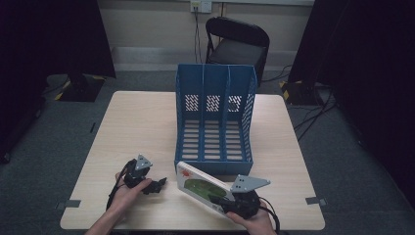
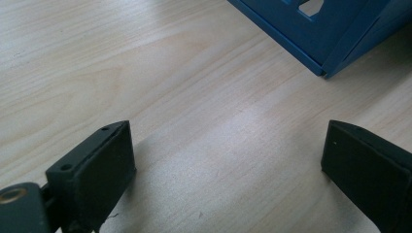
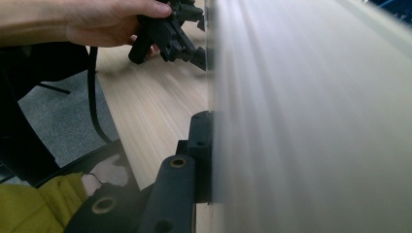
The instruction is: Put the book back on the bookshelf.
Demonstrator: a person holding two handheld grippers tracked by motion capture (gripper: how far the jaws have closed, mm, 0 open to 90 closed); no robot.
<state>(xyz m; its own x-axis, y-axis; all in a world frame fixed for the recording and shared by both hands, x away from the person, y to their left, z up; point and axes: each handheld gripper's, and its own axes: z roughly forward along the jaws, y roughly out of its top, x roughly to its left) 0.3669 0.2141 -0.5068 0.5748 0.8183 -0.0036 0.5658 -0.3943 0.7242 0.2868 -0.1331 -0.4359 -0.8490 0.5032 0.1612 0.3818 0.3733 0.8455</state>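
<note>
A thin picture book (image 1: pixel 199 187) with a white cover, a green picture and a red sun stands tilted on its edge just in front of the blue three-slot file rack (image 1: pixel 214 117). My right gripper (image 1: pixel 222 201) is shut on the book's near lower corner. In the right gripper view the book's pale cover (image 3: pixel 316 121) runs close along one black jaw, and the other jaw is hidden behind it. My left gripper (image 1: pixel 157 185) rests low over the table left of the book. It stands open (image 2: pixel 228 160) with only bare wood between its jaws.
The rack's front corner (image 2: pixel 330 34) lies ahead and to the right of the left jaws. The light wooden table (image 1: pixel 142 122) has bare room to the left of the rack. A black chair (image 1: pixel 237 41) stands behind the table. The left hand with its gripper (image 3: pixel 170 34) is visible beyond the book.
</note>
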